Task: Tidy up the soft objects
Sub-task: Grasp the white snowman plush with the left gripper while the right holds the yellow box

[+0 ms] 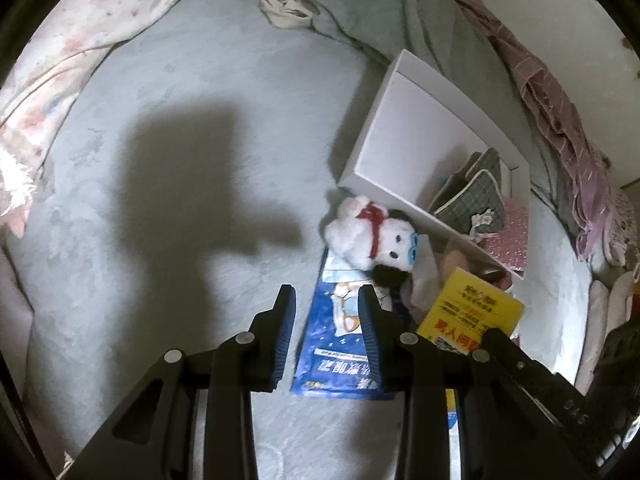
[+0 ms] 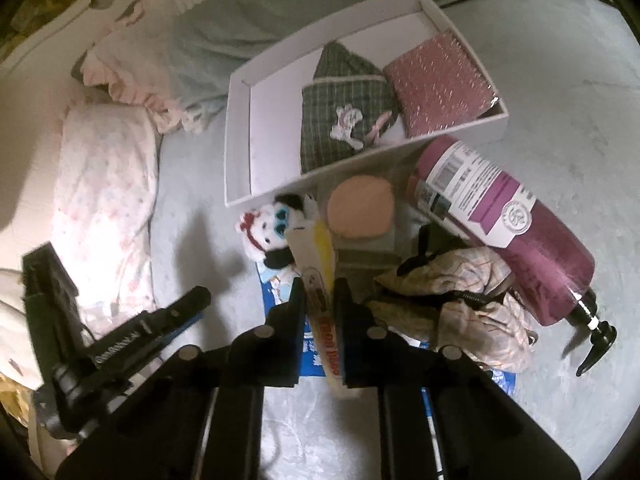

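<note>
a: where do the two grippers sit?

b: both hang over a pale grey-green bed sheet. the right gripper has its fingers clamped on a thin yellow box, held edge-on between the pads. the left gripper has its fingers apart with nothing between them, above a blue sachet lying flat on the sheet.

a: and the soft things?

b: a small white plush toy with black ears and a red ribbon lies just in front of a white tray, touching the sachet's far end. inside the tray rest a green checked pouch and a pink sparkly pouch, side by side. a round peach-coloured pad sits just outside the tray's near wall, beside a crumpled patterned cloth and a purple pump bottle lying on its side (its label faces up).

a: anything around the edges?

b: a floral pillow lies at the left of the right wrist view.
</note>
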The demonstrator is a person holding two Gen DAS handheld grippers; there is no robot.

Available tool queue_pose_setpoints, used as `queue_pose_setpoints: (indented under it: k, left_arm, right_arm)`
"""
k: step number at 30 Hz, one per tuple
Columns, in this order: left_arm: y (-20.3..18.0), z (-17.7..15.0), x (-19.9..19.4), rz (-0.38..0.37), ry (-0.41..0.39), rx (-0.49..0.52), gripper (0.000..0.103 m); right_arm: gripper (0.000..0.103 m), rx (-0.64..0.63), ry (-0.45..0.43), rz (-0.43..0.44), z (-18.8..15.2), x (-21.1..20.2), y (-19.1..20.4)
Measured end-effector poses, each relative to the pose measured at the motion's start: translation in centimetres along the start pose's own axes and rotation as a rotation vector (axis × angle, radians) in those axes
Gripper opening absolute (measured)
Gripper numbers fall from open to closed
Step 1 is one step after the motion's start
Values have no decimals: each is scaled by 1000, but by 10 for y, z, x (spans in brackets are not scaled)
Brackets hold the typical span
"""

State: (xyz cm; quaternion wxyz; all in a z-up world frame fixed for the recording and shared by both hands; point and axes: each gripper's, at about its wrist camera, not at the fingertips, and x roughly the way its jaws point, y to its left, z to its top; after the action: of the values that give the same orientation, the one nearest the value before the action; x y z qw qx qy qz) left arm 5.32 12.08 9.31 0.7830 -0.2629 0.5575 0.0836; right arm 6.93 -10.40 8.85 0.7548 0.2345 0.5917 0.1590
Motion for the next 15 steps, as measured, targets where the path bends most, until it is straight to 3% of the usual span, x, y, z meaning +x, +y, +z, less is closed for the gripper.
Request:
queue_pose_setpoints:
  k: [8, 12, 15]
  left_arm:
    - [15, 5, 19, -77, 12, -112, 43]
    - [24, 10, 21, -169, -26, -173, 63]
    - [30, 15, 29, -200, -44, -225, 64]
  right_arm:
    - [15, 13, -112, 59, -3, -37, -1]
    - [15, 33, -136, 61, -4, -46, -6]
    - [15, 37, -145, 74, -4, -49, -6]
